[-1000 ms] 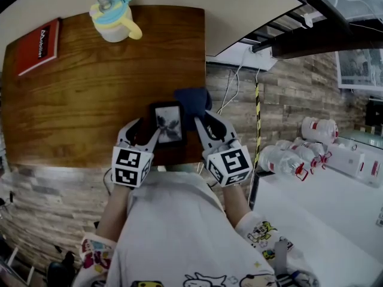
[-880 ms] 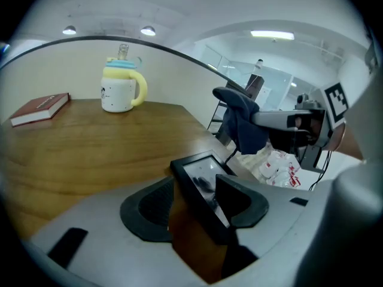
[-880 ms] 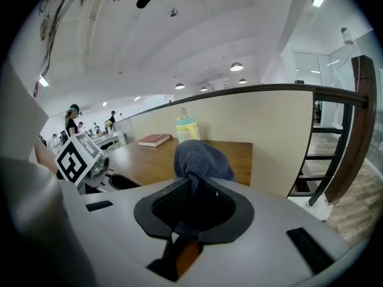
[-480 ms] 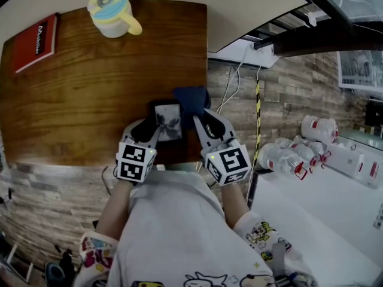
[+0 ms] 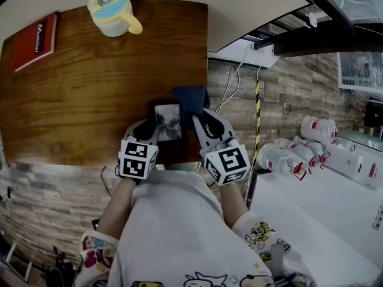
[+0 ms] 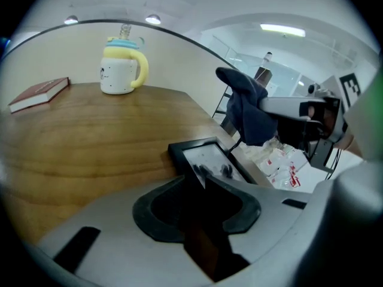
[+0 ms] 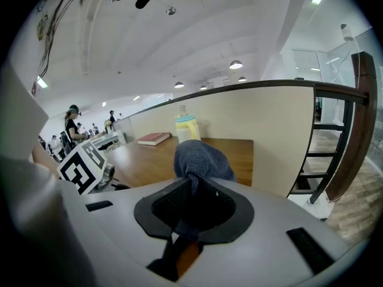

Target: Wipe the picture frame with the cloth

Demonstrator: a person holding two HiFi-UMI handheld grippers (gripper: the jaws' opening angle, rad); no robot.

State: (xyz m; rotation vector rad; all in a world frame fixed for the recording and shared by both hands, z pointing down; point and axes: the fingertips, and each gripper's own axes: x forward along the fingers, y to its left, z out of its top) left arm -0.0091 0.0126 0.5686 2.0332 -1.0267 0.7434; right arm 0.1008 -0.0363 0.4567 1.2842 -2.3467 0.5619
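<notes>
A small black picture frame (image 5: 167, 121) lies flat on the wooden table (image 5: 90, 88) near its front right corner. My left gripper (image 5: 146, 129) is at the frame's near left corner. In the left gripper view its jaws are closing, and the pads touch the frame (image 6: 209, 160) at the tips (image 6: 203, 181). My right gripper (image 5: 202, 117) hovers just right of the frame, shut on a bunched dark blue cloth (image 5: 190, 99). The cloth (image 7: 197, 157) sticks up from between those jaws (image 7: 192, 190) and hangs above the table's edge in the left gripper view (image 6: 248, 109).
A yellow and blue lidded cup (image 5: 114, 14) stands at the table's far side and a red book (image 5: 37, 40) lies at the far left. The table ends just right of the frame. Past it are cables on the floor and several plastic bottles (image 5: 299, 154) on a white surface.
My left gripper has sunk toward the frame's near left corner and its jaws have narrowed around it. The right gripper and the cloth have stayed where they were.
</notes>
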